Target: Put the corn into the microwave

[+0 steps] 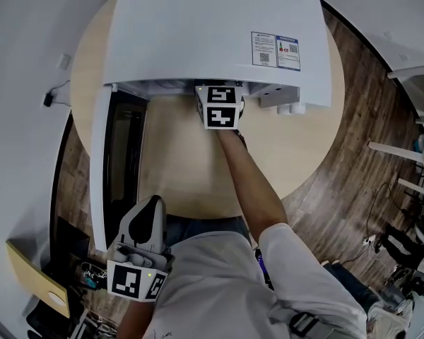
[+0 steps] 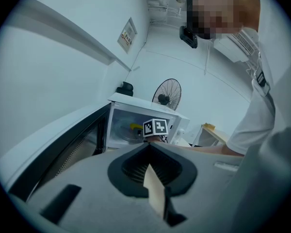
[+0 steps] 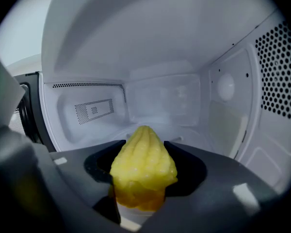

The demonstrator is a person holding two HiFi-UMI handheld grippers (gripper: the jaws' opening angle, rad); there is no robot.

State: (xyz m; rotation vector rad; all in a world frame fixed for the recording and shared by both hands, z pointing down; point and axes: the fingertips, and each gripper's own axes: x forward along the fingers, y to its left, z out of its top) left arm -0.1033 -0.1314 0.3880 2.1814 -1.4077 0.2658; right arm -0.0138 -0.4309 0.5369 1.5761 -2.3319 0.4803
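Observation:
A yellow cob of corn (image 3: 143, 166) sticks forward out of my right gripper (image 3: 144, 143), whose jaws are shut on it. The cob points into the white cavity (image 3: 160, 101) of the microwave (image 1: 219, 34), just inside the opening. From the head view only the right gripper's marker cube (image 1: 219, 106) shows at the microwave's front; its jaws are hidden under the top. The microwave door (image 1: 124, 161) stands swung open to the left. My left gripper (image 1: 152, 202) hangs back near the person's body, shut and holding nothing. In the left gripper view the corn (image 2: 135, 126) shows as a yellow spot inside the cavity.
The microwave sits on a round wooden table (image 1: 177, 168). A label (image 1: 275, 50) is stuck on its top. White furniture (image 1: 410, 154) and cables stand on the wood floor to the right. A fan (image 2: 167, 95) stands behind the microwave.

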